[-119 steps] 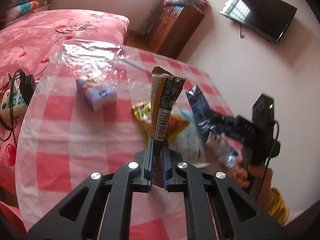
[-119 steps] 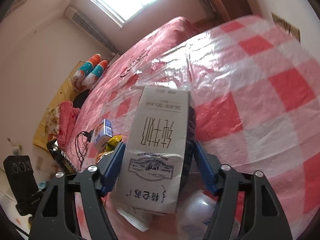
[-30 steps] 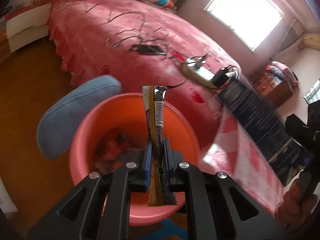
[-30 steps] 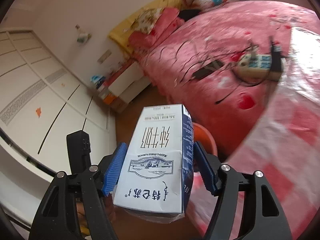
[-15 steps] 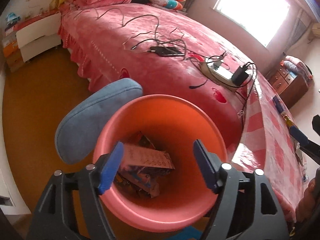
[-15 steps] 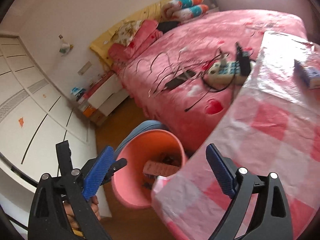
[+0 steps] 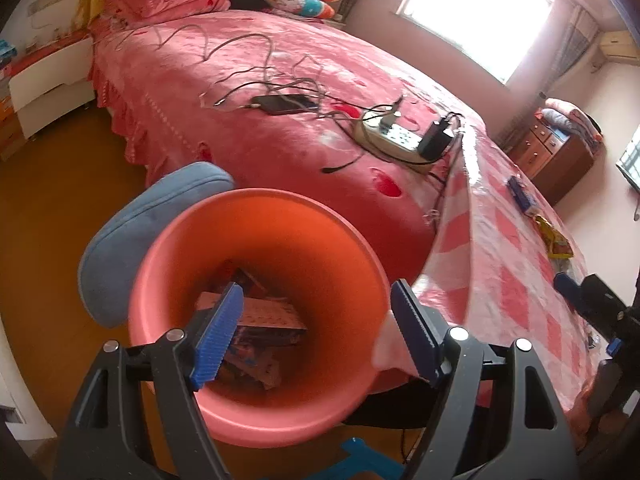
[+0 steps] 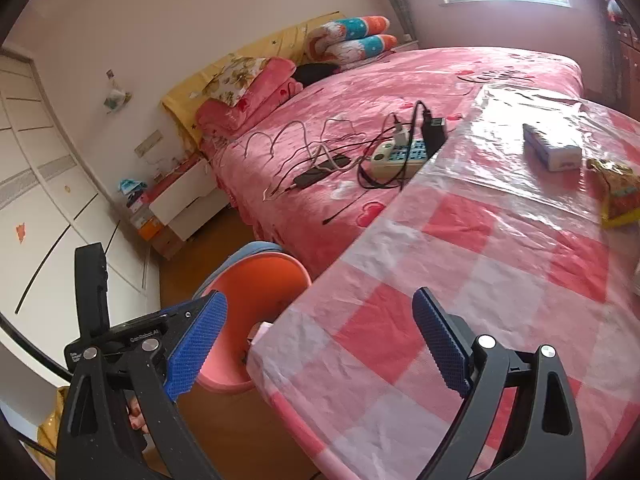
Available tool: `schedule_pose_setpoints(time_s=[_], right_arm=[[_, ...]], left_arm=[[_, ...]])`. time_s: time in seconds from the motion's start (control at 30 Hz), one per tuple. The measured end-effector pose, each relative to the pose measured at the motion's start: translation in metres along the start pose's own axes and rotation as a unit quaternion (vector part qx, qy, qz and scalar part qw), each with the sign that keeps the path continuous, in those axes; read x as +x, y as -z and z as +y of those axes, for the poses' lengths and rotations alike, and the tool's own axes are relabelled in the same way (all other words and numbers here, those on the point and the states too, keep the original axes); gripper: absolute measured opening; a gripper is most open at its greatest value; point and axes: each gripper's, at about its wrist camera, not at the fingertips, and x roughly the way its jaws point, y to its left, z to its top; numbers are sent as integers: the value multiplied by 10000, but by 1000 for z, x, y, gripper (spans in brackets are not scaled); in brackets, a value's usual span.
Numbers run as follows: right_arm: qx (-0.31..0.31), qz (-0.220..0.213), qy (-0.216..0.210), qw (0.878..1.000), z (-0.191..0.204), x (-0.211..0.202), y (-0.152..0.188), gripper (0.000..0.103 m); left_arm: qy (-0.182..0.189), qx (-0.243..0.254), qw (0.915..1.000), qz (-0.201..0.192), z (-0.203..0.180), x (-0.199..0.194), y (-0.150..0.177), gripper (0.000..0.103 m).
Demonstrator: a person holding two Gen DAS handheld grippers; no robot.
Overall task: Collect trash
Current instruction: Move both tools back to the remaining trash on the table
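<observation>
An orange-pink trash bucket point(image 7: 288, 232) stands on the floor by the table; it also shows in the right wrist view point(image 8: 260, 276). Cartons and wrappers point(image 7: 260, 320) lie in its bottom. My left gripper point(image 7: 316, 332) is open and empty, right above the bucket's mouth. My right gripper point(image 8: 320, 344) is open and empty over the table's near corner. On the checked table point(image 8: 480, 264) lie a blue-white box point(image 8: 552, 148) and a yellow snack wrapper point(image 8: 616, 192). Both also show in the left wrist view: the box point(image 7: 520, 192) and the wrapper point(image 7: 556, 240).
A blue stool seat point(image 7: 140, 232) sits behind the bucket. A pink bed point(image 7: 240, 80) holds a power strip point(image 7: 396, 136), a phone point(image 7: 280, 104) and cables. A white nightstand point(image 8: 188, 196) stands by the wall. A wooden dresser point(image 7: 560, 156) is at the far right.
Both grippers have let go: the wrapper and the milk carton dropped into the bucket. The right gripper has since swung toward the table. The left has stayed over the bucket.
</observation>
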Motion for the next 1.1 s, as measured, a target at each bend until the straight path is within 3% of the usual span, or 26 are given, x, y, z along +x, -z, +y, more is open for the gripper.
schedule_pose_setpoints(time_s=[0.1, 1.1], right_arm=[[22, -83, 84, 9999, -4, -7, 2, 93], [233, -790, 481, 9954, -68, -76, 11, 95]], left_arm=[[67, 92, 9999, -7, -13, 0, 0, 81], [364, 1028, 9937, 272, -136, 16, 7, 83]])
